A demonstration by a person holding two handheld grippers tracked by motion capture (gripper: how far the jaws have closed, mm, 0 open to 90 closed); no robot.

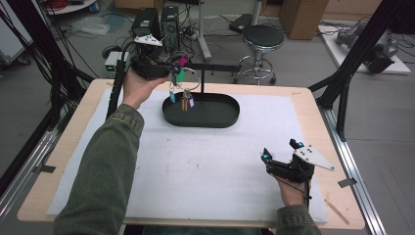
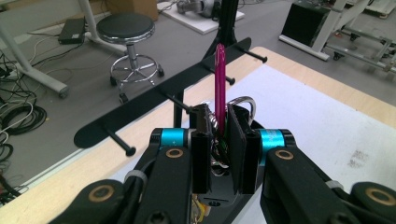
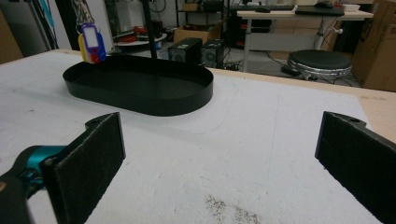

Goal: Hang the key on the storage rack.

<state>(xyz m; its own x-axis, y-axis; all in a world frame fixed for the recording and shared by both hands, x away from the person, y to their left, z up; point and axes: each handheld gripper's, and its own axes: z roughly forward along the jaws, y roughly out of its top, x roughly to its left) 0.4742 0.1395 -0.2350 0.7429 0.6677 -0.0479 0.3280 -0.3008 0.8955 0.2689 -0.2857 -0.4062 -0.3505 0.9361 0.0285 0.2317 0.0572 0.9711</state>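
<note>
My left gripper (image 1: 175, 68) is held above the table's far left part, shut on a bunch of keys. A magenta clip (image 2: 220, 79) stands up between its pads, with a metal ring (image 2: 245, 103) behind them. Under the gripper, the keys and coloured tags (image 1: 184, 99) hang over the left end of a black oval tray (image 1: 222, 120). From that tray rises a post carrying a black bar with pegs (image 2: 140, 112), just beyond the clip. My right gripper (image 1: 279, 149) rests at the near right of the table, open and with nothing in it (image 3: 219, 154). The tags (image 3: 91, 42) hang at the tray's far end.
A white mat (image 1: 210, 166) covers the wooden table (image 1: 313, 98). A thin wooden stick (image 1: 337, 211) lies at the near right corner. Beyond the table stand a round stool (image 1: 263, 36), computer towers (image 1: 156, 22) and black frame struts (image 1: 352, 54).
</note>
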